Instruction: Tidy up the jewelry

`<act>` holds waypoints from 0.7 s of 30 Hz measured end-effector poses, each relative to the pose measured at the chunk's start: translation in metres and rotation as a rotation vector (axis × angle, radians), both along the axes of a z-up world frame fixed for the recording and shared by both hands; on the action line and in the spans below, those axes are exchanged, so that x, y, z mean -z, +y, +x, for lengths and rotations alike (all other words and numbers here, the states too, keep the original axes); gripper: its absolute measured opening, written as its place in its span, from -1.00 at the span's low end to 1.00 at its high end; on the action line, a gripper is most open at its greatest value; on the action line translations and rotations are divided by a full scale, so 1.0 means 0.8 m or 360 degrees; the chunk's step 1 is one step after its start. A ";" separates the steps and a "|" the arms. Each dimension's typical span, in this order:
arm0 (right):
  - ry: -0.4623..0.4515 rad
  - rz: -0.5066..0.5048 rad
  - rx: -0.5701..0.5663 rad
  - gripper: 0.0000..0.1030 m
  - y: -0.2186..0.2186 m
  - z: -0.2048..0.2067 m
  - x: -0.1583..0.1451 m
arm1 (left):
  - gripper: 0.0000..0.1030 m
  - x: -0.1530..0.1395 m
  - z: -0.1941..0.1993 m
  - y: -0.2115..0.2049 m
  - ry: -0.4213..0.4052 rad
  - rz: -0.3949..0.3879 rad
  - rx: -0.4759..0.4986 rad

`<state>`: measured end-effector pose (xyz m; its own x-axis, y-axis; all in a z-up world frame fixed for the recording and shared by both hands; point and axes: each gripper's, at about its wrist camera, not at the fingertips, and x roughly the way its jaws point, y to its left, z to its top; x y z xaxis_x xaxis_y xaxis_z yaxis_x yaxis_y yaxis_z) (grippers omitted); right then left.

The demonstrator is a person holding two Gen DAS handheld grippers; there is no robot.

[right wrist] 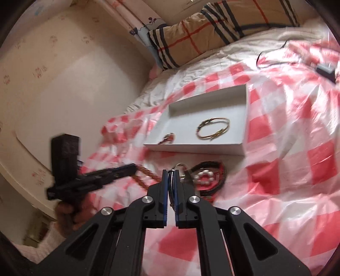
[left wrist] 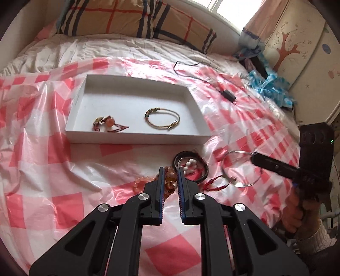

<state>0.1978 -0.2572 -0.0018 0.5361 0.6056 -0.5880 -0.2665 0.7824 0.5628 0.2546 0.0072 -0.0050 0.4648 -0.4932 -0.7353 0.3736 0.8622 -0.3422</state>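
A white box [left wrist: 136, 139] lies on the bed and holds a gold bangle [left wrist: 163, 118] and a red beaded bracelet [left wrist: 106, 123]; the box also shows in the right wrist view [right wrist: 195, 148]. My left gripper [left wrist: 171, 169] is shut on an amber bead bracelet [left wrist: 171, 180], in front of the box. A black cord bracelet [left wrist: 191, 167] with white beads [left wrist: 190, 165] lies beside it. My right gripper [right wrist: 171, 173] is shut on a thin silver bangle [left wrist: 240, 167], lifted just above the cloth. The left gripper shows at the left of the right wrist view [right wrist: 133, 169].
A red-and-white checked plastic sheet [left wrist: 53, 169] covers the bed. A black cable with a small adapter [left wrist: 228, 95] lies behind the box to the right. Plaid pillows [left wrist: 131, 19] sit at the head of the bed. A red string [left wrist: 214, 184] lies by the silver bangle.
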 end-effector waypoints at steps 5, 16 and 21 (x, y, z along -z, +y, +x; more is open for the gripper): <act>0.0000 0.0049 -0.0011 -0.89 0.002 0.001 -0.003 | -0.79 -0.012 -0.003 -0.004 -0.0041 0.0046 -0.0008; -0.0058 0.0090 0.0037 -0.89 0.000 0.009 -0.013 | -0.79 -0.024 0.002 -0.009 -0.0176 0.0208 -0.0109; -0.0045 0.0260 -0.0012 -0.89 -0.002 0.021 -0.012 | -0.79 -0.032 0.009 -0.009 -0.0195 0.0173 -0.0108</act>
